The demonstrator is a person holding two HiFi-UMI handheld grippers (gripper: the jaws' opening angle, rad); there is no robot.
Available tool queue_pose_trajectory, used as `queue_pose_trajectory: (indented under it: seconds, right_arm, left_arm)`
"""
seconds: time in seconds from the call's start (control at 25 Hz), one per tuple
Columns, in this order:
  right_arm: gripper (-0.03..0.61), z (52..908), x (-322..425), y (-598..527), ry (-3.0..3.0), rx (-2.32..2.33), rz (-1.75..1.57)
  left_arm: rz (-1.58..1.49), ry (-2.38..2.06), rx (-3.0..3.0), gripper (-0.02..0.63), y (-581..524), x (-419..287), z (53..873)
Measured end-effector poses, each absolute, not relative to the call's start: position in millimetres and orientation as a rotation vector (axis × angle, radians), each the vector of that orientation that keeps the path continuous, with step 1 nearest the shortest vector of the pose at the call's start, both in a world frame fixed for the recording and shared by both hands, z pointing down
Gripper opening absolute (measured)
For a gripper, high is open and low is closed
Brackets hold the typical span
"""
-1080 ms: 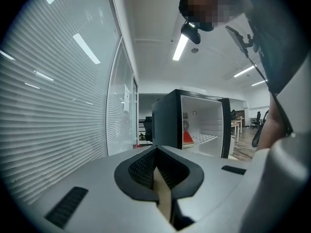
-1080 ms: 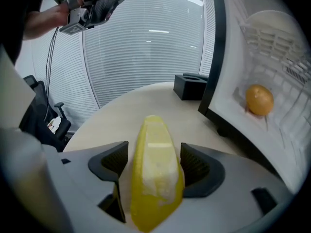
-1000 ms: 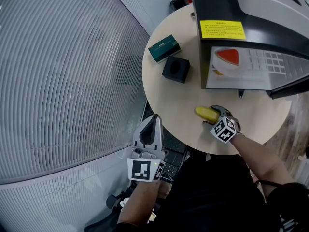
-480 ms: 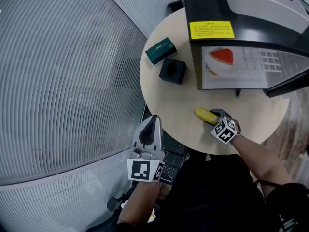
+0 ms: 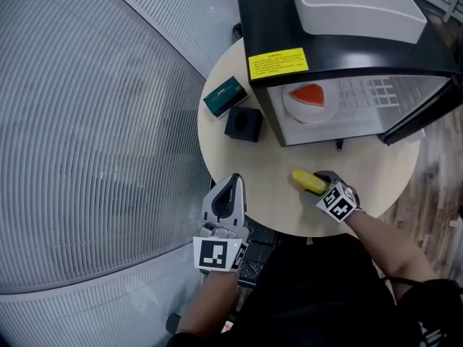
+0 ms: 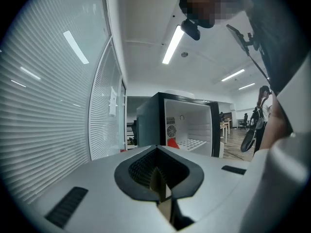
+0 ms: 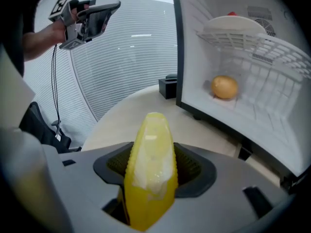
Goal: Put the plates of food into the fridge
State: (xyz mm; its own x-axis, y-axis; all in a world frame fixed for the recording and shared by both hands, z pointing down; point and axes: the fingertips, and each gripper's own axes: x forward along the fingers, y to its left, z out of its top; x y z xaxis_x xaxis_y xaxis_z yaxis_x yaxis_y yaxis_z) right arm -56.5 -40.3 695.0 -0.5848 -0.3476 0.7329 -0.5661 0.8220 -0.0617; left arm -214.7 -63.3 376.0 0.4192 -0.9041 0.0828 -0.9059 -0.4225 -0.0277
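Note:
My right gripper [image 5: 320, 181] is over the near part of the round table [image 5: 246, 166], shut on a yellow corn cob [image 5: 307, 181] that sticks out past its jaws. Those jaws have just been closing, with the cob [image 7: 150, 164] between them. The black mini fridge [image 5: 325, 56] stands open in front. A white plate with red food [image 5: 307, 100] sits on its wire shelf, and an orange round fruit [image 7: 224, 87] lies below that shelf. At the table's near left edge my left gripper [image 5: 233, 183] points level toward the fridge [image 6: 189, 125], shut and empty.
A green box [image 5: 224, 96] and a black box [image 5: 243, 123] lie on the table left of the fridge. A white tissue box [image 5: 358, 6] sits on the fridge top. The open fridge door [image 5: 419, 118] juts out at the right. A ribbed glass wall fills the left.
The right gripper with the cob has shifted right along the fridge front. The left gripper has come closer to the table edge. The fridge and table have slid up and left in the head view.

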Motion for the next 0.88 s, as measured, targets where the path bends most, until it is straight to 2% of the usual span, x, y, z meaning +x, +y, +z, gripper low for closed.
queue_pose_trajectory:
  seconds: [0.88]
  right_arm:
    - [0.256, 573.8, 50.3, -64.2, -2.26, 1.027, 0.384]
  left_arm:
    - [0.0, -1.284, 2.928, 0.005, -102.2, -81.4, 331.4]
